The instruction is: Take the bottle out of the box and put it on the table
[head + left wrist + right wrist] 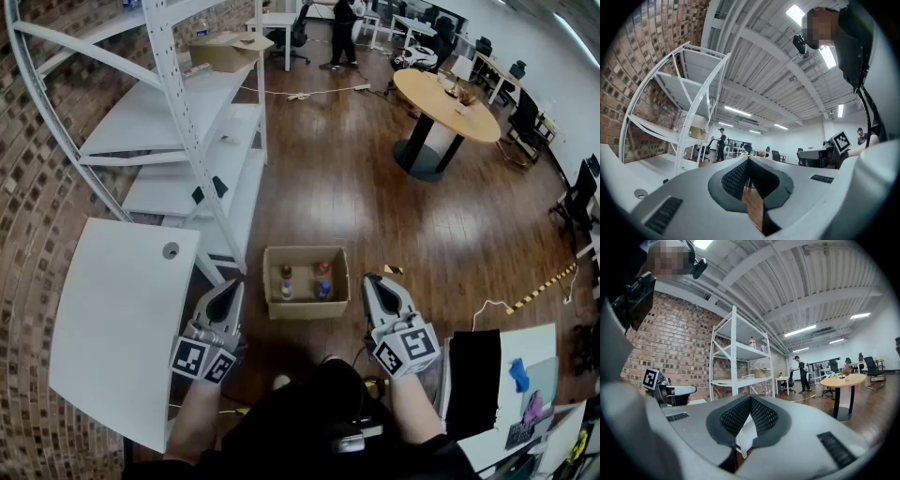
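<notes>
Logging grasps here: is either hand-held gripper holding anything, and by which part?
Nothing is held. The left hand-held gripper and right hand-held gripper are both shut and empty.

Tall white metal shelving rack (pixel 178 117) runs up toward 11 o'clock along the red brick wall (pixel 37 187). Round wooden table on a black pedestal (pixel 445 103) at 1 o'clock, a person in dark clothes (pixel 343 28) way back at 12, and yellow-and-black striped floor tape (pixel 539 289) around 3.

Both forearms reach forward side by side; the left gripper (pixel 229 289) and right gripper (pixel 377 284) are closed and empty.
</notes>
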A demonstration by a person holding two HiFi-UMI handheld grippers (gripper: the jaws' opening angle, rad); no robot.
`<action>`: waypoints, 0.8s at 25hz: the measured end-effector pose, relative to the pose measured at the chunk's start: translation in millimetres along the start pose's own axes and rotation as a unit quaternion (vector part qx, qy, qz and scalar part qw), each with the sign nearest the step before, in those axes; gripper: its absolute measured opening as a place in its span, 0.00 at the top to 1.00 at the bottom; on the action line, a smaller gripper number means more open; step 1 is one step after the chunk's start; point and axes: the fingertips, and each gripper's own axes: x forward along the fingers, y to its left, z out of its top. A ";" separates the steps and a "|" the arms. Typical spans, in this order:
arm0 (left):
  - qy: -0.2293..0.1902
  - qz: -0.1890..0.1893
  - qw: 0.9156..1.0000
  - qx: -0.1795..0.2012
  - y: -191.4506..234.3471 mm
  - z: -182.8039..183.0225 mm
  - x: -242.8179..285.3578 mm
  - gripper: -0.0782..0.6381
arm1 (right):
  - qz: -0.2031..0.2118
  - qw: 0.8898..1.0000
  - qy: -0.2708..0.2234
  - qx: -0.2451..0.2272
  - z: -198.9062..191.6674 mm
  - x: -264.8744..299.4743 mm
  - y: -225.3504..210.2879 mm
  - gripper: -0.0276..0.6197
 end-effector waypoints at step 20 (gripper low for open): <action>0.007 0.055 0.998 0.026 15.5 -29.3 152.1 0.90 | 0.068 0.998 0.006 0.016 -3.4 103.4 -140.0 0.95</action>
